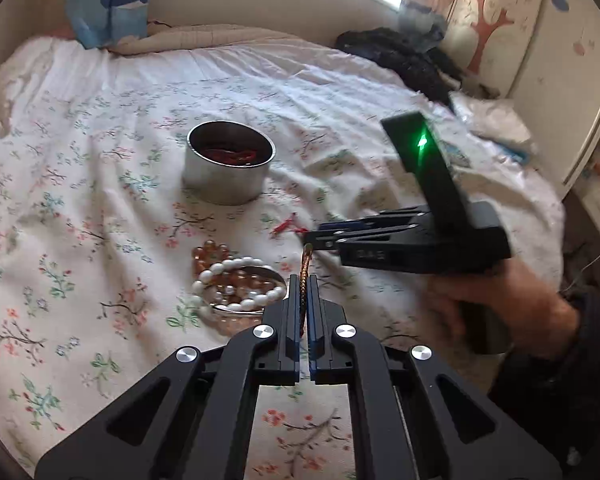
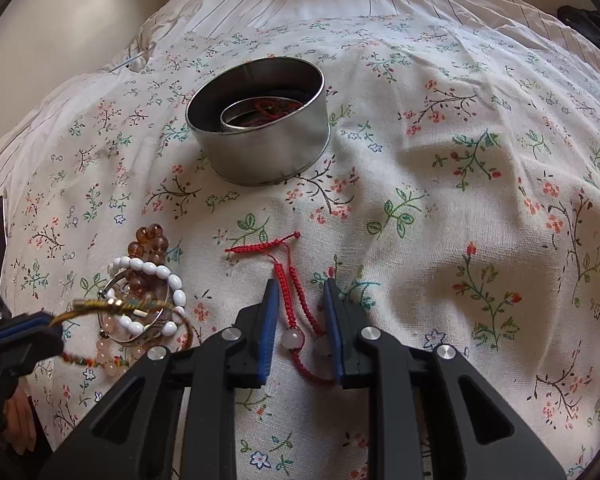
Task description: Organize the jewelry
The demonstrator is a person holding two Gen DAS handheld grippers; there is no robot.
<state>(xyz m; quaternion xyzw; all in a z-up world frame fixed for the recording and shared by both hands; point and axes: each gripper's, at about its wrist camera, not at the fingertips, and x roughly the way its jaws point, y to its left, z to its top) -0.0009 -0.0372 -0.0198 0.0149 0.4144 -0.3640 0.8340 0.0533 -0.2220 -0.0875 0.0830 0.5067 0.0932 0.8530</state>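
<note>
Right gripper fingers parted astride red cord bracelet on bed, tin at 12 o'clock; left gripper clamped on braided bracelet; best closed squarely over both cords, lifted slowly.

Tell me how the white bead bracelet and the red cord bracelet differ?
The white bead bracelet is a ring of oval white beads; the red cord bracelet is braided red string with only two pale beads. The white one lies in a heap with amber beads, outside either gripper; the red one lies alone, between the open fingers of the right gripper. Both rest on the floral bedsheet, outside the metal tin.
</note>
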